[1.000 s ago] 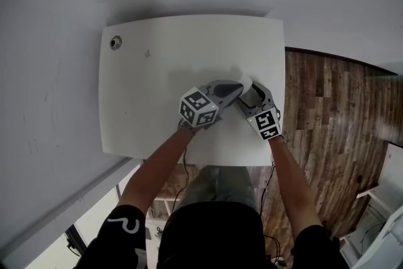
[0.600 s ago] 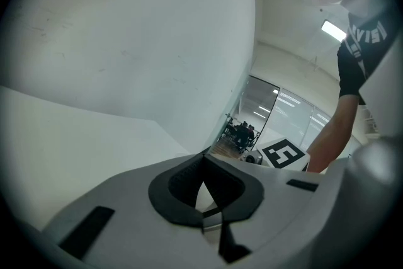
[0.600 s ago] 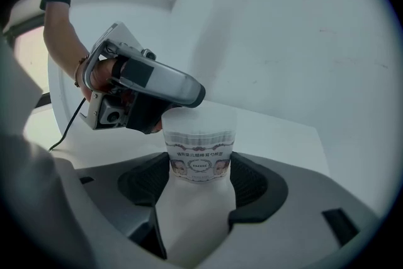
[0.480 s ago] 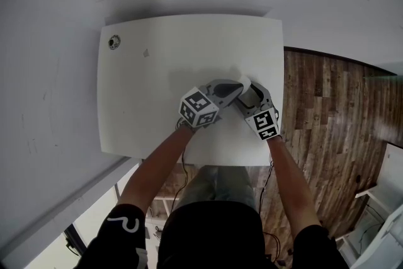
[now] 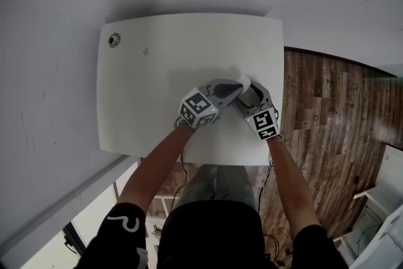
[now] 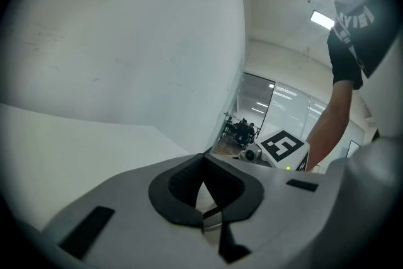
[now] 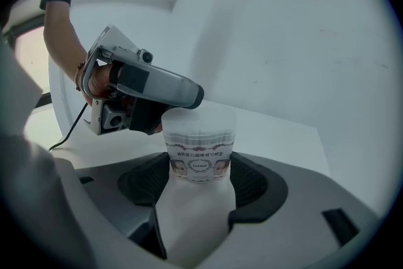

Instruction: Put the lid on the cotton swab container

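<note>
The cotton swab container (image 7: 198,151), a translucent tub with a printed label, stands between the pads of my right gripper (image 7: 200,176), which is shut on its sides. A translucent lid (image 7: 200,118) sits at the top of the tub. My left gripper (image 7: 182,101) comes in from the left, its fingers over the lid's left edge. In the left gripper view its jaws (image 6: 204,201) are nearly together with a thin pale sliver pinched between them. In the head view both grippers (image 5: 241,84) (image 5: 253,94) meet near the table's right front corner, and the tub is mostly hidden under them.
The white table (image 5: 157,72) has a small round cable hole (image 5: 114,41) at its far left corner. Wooden floor (image 5: 327,104) lies past the table's right edge, close to the grippers. A pale wall stands behind the table.
The left gripper has rolled slightly about its own axis. Both hands have otherwise stayed where they were, and the right gripper's hold on the tub is the same.
</note>
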